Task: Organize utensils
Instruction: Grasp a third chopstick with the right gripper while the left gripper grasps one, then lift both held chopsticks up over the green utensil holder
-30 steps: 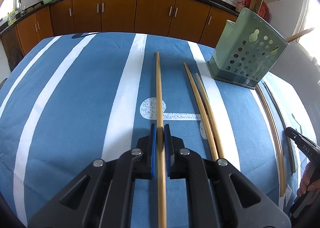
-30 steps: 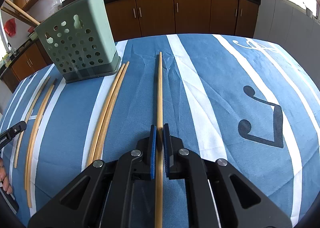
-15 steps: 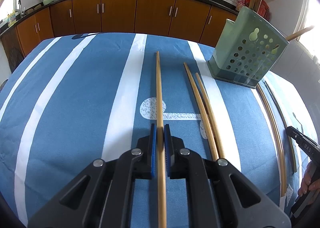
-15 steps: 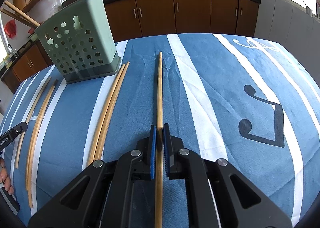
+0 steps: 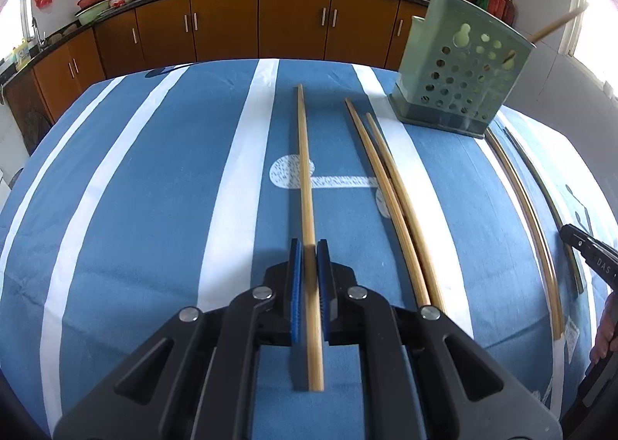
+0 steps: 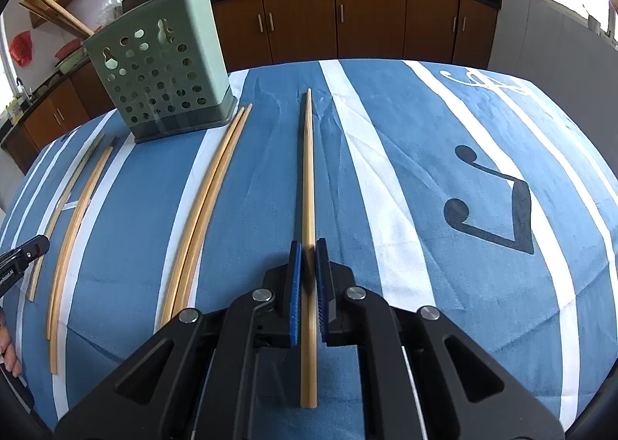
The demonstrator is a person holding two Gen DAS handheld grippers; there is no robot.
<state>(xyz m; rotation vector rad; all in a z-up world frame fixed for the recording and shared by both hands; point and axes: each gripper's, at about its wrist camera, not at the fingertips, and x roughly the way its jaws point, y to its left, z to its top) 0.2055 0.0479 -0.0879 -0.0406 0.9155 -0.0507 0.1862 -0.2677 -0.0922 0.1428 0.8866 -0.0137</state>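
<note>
My left gripper (image 5: 309, 247) is shut on a long bamboo chopstick (image 5: 304, 162) that points away over the blue striped cloth. My right gripper (image 6: 308, 247) is shut on another bamboo chopstick (image 6: 308, 158) the same way. A green perforated utensil holder (image 5: 455, 65) stands at the far right in the left wrist view and at the far left in the right wrist view (image 6: 162, 69), with chopsticks sticking out of it. A pair of loose chopsticks (image 5: 390, 192) lies between the grippers; the pair also shows in the right wrist view (image 6: 208, 196).
Two more curved-looking chopsticks (image 5: 525, 200) lie beyond the holder, seen also in the right wrist view (image 6: 73, 216). The other gripper's tip shows at each frame's edge (image 5: 587, 250) (image 6: 23, 258). Brown kitchen cabinets (image 5: 293, 22) run behind the table.
Both held chopsticks now reach slightly less far back between the fingers; their near ends show. Otherwise the grippers and loose chopsticks stay put.
</note>
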